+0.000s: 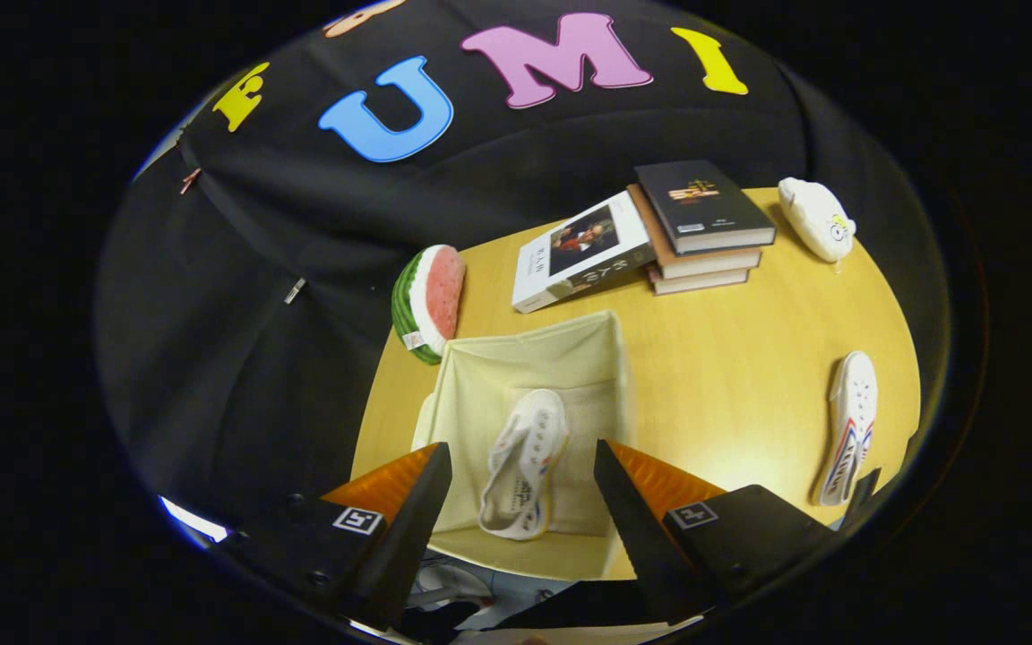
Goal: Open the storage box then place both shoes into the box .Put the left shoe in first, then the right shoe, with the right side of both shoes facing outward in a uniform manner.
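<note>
— How many shoes do you count?
— Two. One white shoe lies inside the open storage box, seen between the fingers of the claw. The second shoe lies on the wooden surface near its right edge, well apart from the box.
— And the claw?
— Released, fingers spread wide above the box, touching nothing.
— Anything else?
— Four books at the far edge, one leaning on a stack of three; one watermelon-slice toy touching the box's far left corner; one white plush toy at the far right corner.

Gripper-mounted fisheye – high, looking down, table
</note>
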A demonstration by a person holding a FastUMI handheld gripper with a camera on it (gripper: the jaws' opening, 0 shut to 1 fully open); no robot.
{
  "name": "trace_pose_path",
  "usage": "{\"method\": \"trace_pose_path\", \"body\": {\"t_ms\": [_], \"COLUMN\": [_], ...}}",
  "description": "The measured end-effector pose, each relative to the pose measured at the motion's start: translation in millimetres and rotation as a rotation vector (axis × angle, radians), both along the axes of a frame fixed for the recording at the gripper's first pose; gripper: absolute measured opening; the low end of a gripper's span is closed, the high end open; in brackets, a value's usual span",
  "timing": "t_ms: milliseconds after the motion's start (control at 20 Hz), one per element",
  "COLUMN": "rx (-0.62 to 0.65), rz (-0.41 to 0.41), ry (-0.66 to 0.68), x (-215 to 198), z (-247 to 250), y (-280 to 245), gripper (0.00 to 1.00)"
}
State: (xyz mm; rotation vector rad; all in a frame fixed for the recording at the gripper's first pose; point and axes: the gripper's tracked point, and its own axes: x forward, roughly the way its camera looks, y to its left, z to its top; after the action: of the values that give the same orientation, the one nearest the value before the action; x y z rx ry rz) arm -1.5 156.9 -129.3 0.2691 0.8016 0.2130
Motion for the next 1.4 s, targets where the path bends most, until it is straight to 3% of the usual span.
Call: {"method": "trace_pose_path", "body": {"t_ms": [350,550,650,1000,1400], "rx": [-0.113,-0.341,-0.396,-0.403,-0.425], "rz": [-0.174,-0.192,-0.181,-0.148,-0.013], "ry": [-0.049,-0.017,0.024,0.187,0.256], "x": [-14.0,-33.1,-42.6,-66.1,-42.3], "z": [7.2,-22.3,-39.7,-113.6,-179.1], "y": [-154.9,-258.0,-293.4,-371.3,-386.1], "gripper": [0.99,0.99,0.99,0.98,0.98]}}
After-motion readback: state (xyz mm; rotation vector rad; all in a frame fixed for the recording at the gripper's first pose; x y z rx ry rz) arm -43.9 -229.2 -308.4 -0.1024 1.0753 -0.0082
